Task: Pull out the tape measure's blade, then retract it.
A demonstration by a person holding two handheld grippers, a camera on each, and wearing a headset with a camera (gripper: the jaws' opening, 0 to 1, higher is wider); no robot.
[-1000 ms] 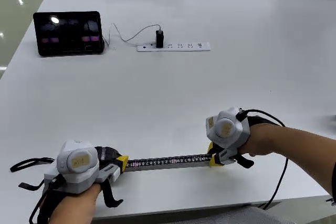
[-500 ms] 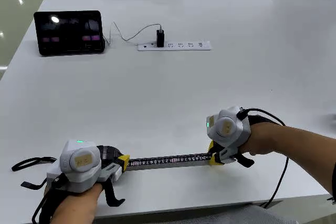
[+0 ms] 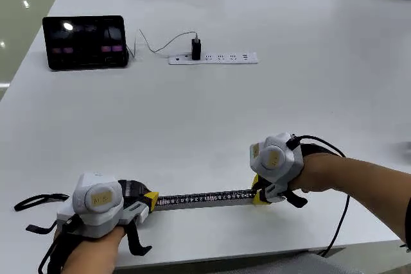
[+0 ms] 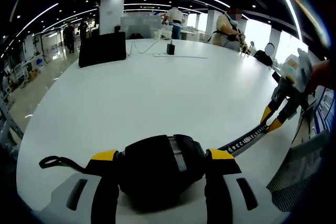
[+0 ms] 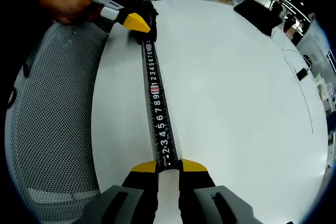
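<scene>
Head view, catalogued left to right along the bench [image 3: 270,113].

- Left gripper [image 3: 142,202]: jaws clamped on the tape measure case [image 3: 130,189], black, at the bench's near-left edge.
- Blade [image 3: 205,197]: drawn out, running along the bench's near edge.
- Right gripper [image 3: 259,197]: jaws pinched narrow on the blade's tip, bench's near-middle.
- Handling, judged: case rigid and compact; blade thin, springy and liable to kink or whip back. Grip the tip and feed it home slowly.
</scene>
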